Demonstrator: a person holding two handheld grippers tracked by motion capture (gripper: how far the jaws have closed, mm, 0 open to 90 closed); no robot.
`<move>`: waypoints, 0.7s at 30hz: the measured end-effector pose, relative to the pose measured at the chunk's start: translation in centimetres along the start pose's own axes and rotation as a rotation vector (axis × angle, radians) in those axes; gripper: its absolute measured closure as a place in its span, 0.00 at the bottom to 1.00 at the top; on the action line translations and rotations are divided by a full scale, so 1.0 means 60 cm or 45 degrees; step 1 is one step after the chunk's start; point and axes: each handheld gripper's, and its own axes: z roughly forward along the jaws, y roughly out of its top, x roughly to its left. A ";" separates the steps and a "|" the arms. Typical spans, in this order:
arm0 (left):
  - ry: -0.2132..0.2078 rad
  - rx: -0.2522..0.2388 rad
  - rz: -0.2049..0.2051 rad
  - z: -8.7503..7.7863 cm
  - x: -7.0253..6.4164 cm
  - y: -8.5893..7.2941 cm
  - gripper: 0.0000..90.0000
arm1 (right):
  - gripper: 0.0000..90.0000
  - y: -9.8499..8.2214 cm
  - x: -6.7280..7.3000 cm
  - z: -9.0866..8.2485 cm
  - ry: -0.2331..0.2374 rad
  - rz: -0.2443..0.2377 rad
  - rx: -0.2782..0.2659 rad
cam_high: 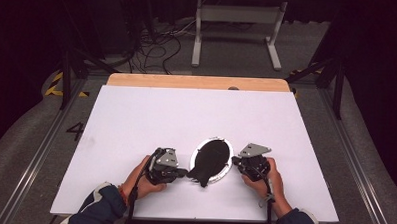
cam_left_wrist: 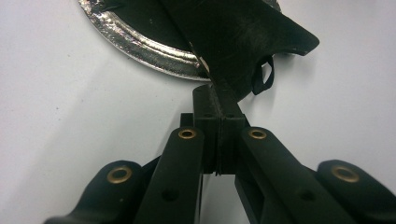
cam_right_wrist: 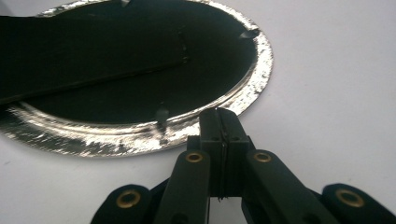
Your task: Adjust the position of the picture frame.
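While the left gripper [cam_high: 180, 172] has its fingers clenched on the near corner of the black cloth [cam_high: 211, 161], that cloth lies over the oval silver tray [cam_high: 228, 165] near the counter's [cam_high: 136, 120] front edge, long axis running near-left to far-right. Right gripper [cam_high: 236, 162]: fingers clenched on the tray's rim. Bare counter lies beyond.

The bench [cam_high: 136, 120] carries one oval silver tray [cam_high: 226, 169] and one black cloth piece [cam_high: 211, 160] lying in it, while two hands, one left [cam_high: 140, 182] and one right [cam_high: 268, 180], each hold one of two tongs, left [cam_high: 183, 172] and right [cam_high: 236, 162].
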 end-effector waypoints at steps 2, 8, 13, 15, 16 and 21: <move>-0.009 0.001 0.000 0.000 -0.003 0.000 1.00 | 1.00 -0.002 0.003 -0.003 0.017 -0.006 0.004; -0.012 0.005 0.000 0.000 -0.012 0.000 1.00 | 1.00 -0.011 0.021 -0.011 0.088 0.008 -0.015; -0.005 -0.001 -0.008 0.003 -0.016 0.001 1.00 | 1.00 0.001 0.021 0.005 0.068 0.025 -0.036; -0.011 -0.018 -0.034 0.005 -0.017 0.000 1.00 | 1.00 0.006 0.024 0.011 0.048 0.017 -0.040; -0.005 -0.016 -0.035 0.005 -0.018 0.000 1.00 | 1.00 0.007 0.025 0.012 0.043 0.021 -0.042; 0.021 -0.012 -0.025 0.006 -0.023 0.002 1.00 | 1.00 0.003 0.033 0.005 0.087 0.016 -0.028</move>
